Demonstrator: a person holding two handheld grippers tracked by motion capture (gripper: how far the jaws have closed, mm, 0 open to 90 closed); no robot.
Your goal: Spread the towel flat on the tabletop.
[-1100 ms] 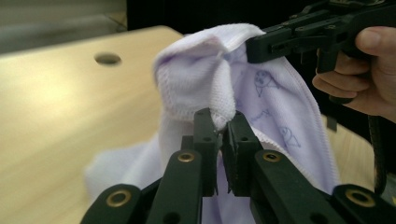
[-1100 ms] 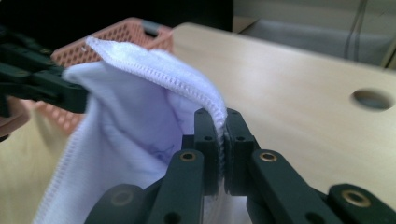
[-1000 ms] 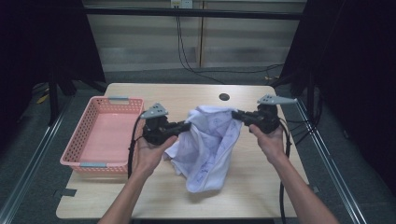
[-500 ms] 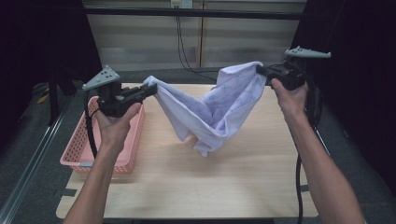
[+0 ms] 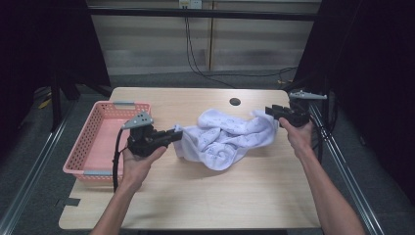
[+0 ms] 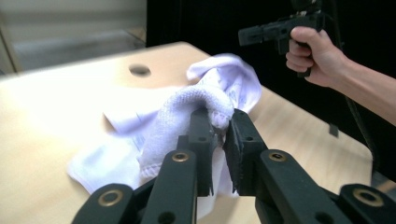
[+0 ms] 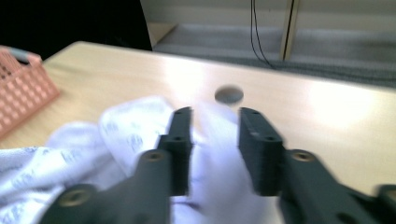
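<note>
A white patterned cloth (image 5: pixel 225 139) lies crumpled on the wooden table (image 5: pixel 205 196). My left gripper (image 5: pixel 177 132) lies low at the cloth's left edge. In the left gripper view (image 6: pixel 223 116) a fold of cloth (image 6: pixel 140 140) is pinched between the jaw tips, which have just been opening slightly. My right gripper (image 5: pixel 270 111) sits at the cloth's right corner. Its jaws (image 7: pixel 215 114) have just been opening and stand apart, with blurred cloth (image 7: pixel 116 135) loose between them and not pressed.
A pink plastic basket (image 5: pixel 82 137) stands at the table's left side, close behind my left hand. A round cable hole (image 5: pixel 235 102) lies near the far edge. Dark frames and cables surround the table.
Both hands have come down and inward. The cloth, stretched in the air half a second ago, now rests on the table. The right jaws have parted.
</note>
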